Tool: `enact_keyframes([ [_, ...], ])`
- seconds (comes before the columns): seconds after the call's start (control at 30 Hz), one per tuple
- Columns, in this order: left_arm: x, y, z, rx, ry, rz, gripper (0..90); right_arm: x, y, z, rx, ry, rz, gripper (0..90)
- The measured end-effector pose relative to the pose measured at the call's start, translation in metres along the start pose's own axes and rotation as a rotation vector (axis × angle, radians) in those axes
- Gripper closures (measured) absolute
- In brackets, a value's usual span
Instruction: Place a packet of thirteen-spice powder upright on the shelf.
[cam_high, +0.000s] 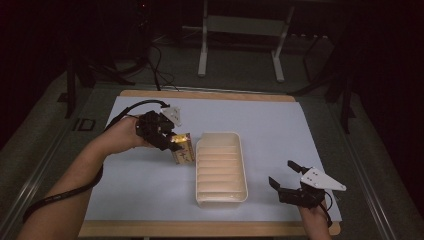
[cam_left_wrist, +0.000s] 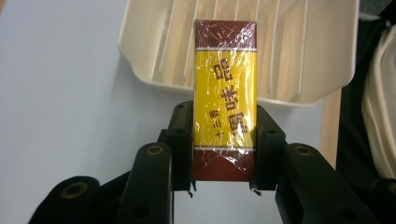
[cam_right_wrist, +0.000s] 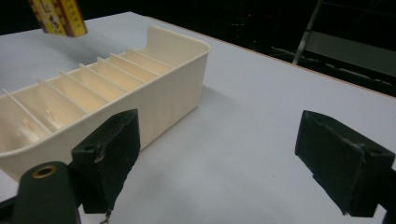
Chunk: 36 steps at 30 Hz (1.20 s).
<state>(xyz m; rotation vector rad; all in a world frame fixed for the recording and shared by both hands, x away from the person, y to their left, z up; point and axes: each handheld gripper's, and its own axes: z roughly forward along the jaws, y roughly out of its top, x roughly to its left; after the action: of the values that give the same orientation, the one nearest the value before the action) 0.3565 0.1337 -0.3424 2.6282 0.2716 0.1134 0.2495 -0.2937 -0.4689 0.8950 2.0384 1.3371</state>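
The claw (cam_left_wrist: 224, 140) clamps a yellow-and-maroon box (cam_left_wrist: 225, 98) before the cream tray (cam_left_wrist: 308, 56)

My black left fingers (cam_left_wrist: 181, 140) clasp a plastic-wrapped rectangular box (cam_left_wrist: 225, 98), yellow with dark maroon bands at both ends, thin white stripes and maroon characters. The ribbed plastic tray (cam_high: 221, 200) is cream. The surface (cam_high: 280, 125) is pale bluish-white, edged in light wood.
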Motion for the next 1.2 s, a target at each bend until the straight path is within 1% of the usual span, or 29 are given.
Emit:
enact_keyframes([
  [0.03, 0.000, 0.002, 0.000, -0.006, -0.007, -0.001, 67.3, 0.000, 0.000, 0.000, 0.000, 0.001, 0.000, 14.2],
  [0.07, -0.002, 0.004, 0.000, -0.006, 0.002, 0.007, 67.3, 0.000, 0.000, 0.000, 0.000, 0.002, 0.001, 14.2],
  [0.13, -0.004, 0.009, 0.001, -0.001, 0.000, 0.018, 67.4, 0.000, 0.000, 0.000, 0.000, 0.001, 0.000, 14.2],
  [0.17, -0.005, 0.011, 0.002, -0.006, 0.004, 0.022, 67.4, 0.000, 0.000, 0.000, 0.000, 0.001, 0.001, 14.2],
  [0.23, -0.008, 0.016, 0.003, -0.009, -0.002, 0.040, 67.4, 0.000, 0.000, 0.000, 0.000, 0.001, 0.001, 14.2],
  [0.33, -0.013, 0.024, 0.006, -0.025, -0.001, 0.059, 67.4, 0.000, 0.000, 0.000, 0.000, 0.002, 0.001, 14.2],
  [0.37, -0.013, 0.026, 0.007, -0.029, -0.010, 0.061, 67.3, 0.000, 0.000, 0.000, 0.000, 0.001, 0.000, 14.2],
  [0.4, -0.015, 0.029, 0.008, -0.035, -0.011, 0.073, 67.4, 0.000, 0.000, 0.000, -0.001, 0.001, 0.000, 14.2],
  [0.43, -0.016, 0.030, 0.009, -0.038, -0.005, 0.079, 67.3, 0.000, 0.000, 0.000, -0.002, 0.001, 0.001, 14.2],
  [0.53, -0.019, 0.038, 0.013, -0.045, -0.020, 0.094, 67.4, 0.000, 0.000, -0.001, -0.003, 0.001, 0.001, 14.2],
  [0.57, -0.020, 0.040, 0.014, -0.051, -0.019, 0.099, 67.4, 0.000, 0.000, -0.001, -0.002, 0.002, 0.001, 14.2],
  [0.6, -0.021, 0.042, 0.015, -0.060, -0.010, 0.098, 67.4, 0.000, 0.000, -0.001, -0.002, 0.002, 0.000, 14.2],
  [0.67, -0.021, 0.044, 0.015, -0.061, -0.014, 0.102, 67.4, 0.000, 0.000, -0.001, -0.002, 0.002, 0.001, 14.2],
  [0.7, -0.023, 0.049, 0.017, -0.082, -0.008, 0.109, 67.4, 0.000, 0.000, -0.001, -0.003, 0.003, 0.002, 14.2],
  [0.73, -0.022, 0.051, 0.017, -0.087, -0.021, 0.111, 67.4, 0.000, 0.000, -0.001, -0.004, 0.002, 0.001, 14.2],
  [0.8, -0.023, 0.053, 0.020, -0.101, -0.011, 0.114, 67.4, 0.000, 0.000, -0.001, -0.004, 0.003, 0.001, 14.2],
  [0.83, -0.023, 0.054, 0.021, -0.099, -0.013, 0.112, 67.4, 0.000, 0.000, -0.001, -0.004, 0.003, 0.001, 14.2],
  [0.87, -0.023, 0.054, 0.022, -0.105, -0.005, 0.115, 67.4, 0.000, 0.000, -0.001, -0.004, 0.004, 0.002, 14.2],
  [0.9, -0.023, 0.055, 0.024, -0.103, -0.011, 0.114, 67.4, 0.000, 0.000, -0.001, -0.004, 0.004, 0.002, 14.2],
  [0.97, -0.021, 0.055, 0.027, -0.110, -0.004, 0.114, 67.4, 0.000, 0.000, -0.001, -0.005, 0.004, 0.003, 14.2],
  [1.0, -0.020, 0.056, 0.029, -0.112, -0.010, 0.115, 67.4, 0.000, 0.000, -0.001, -0.004, 0.004, 0.002, 14.2],
  [1.03, -0.019, 0.056, 0.030, -0.121, -0.006, 0.109, 67.4, 0.000, 0.000, -0.001, -0.005, 0.005, 0.001, 14.2],
  [1.07, -0.017, 0.055, 0.032, -0.123, -0.013, 0.108, 67.4, 0.000, 0.000, -0.001, -0.005, 0.005, 0.002, 14.2],
  [1.13, -0.016, 0.055, 0.036, -0.122, -0.008, 0.111, 67.4, 0.000, 0.000, -0.001, -0.006, 0.005, 0.002, 14.2],
  [1.2, -0.014, 0.055, 0.041, -0.114, -0.014, 0.112, 67.4, 0.000, 0.000, -0.001, -0.006, 0.005, 0.002, 14.2],
])
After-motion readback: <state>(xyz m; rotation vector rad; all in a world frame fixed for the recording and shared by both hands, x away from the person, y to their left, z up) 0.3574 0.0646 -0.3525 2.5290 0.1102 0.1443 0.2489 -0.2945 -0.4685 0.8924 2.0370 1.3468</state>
